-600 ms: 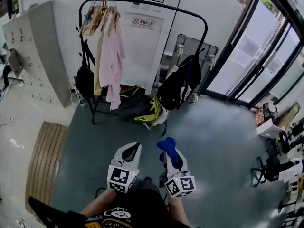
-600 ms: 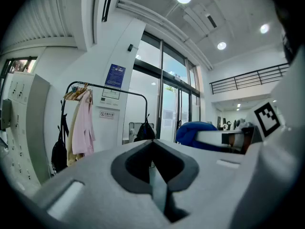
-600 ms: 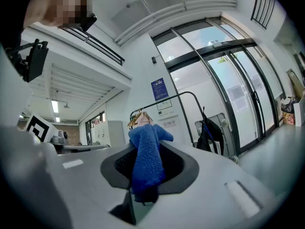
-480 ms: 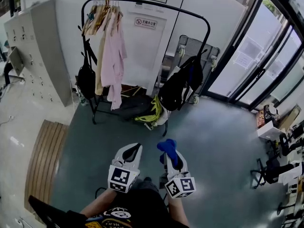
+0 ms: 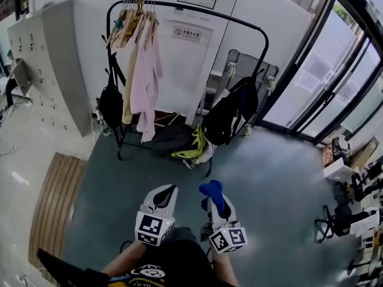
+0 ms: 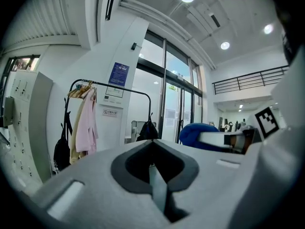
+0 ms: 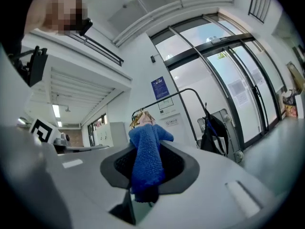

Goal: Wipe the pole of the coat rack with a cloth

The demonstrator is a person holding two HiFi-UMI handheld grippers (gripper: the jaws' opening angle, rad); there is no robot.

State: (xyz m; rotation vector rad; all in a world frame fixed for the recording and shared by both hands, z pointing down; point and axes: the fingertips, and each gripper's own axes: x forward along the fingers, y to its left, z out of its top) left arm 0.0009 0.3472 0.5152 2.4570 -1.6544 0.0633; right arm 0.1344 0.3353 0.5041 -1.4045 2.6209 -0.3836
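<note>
A black coat rack (image 5: 197,12) stands against the far white wall, its top pole arching between two uprights. Pink and beige clothes (image 5: 145,76) hang at its left end, and a black bag (image 5: 230,113) hangs on the right upright. Both grippers are held low in front of the person, well short of the rack. My right gripper (image 5: 210,190) is shut on a blue cloth (image 7: 145,163) that sticks up out of its jaws. My left gripper (image 5: 165,191) is shut with nothing in it. In the left gripper view the rack (image 6: 112,86) shows small and far off.
A grey locker cabinet (image 5: 51,64) stands left of the rack, with a wooden slat mat (image 5: 54,199) on the floor before it. Glass doors (image 5: 335,70) line the right side. A yellow-green item and dark bags (image 5: 185,143) lie under the rack. Dark chairs (image 5: 344,217) sit far right.
The view has drawn a little nearer to the rack and tilted up slightly. Both grippers keep their hold and their place before the person.
</note>
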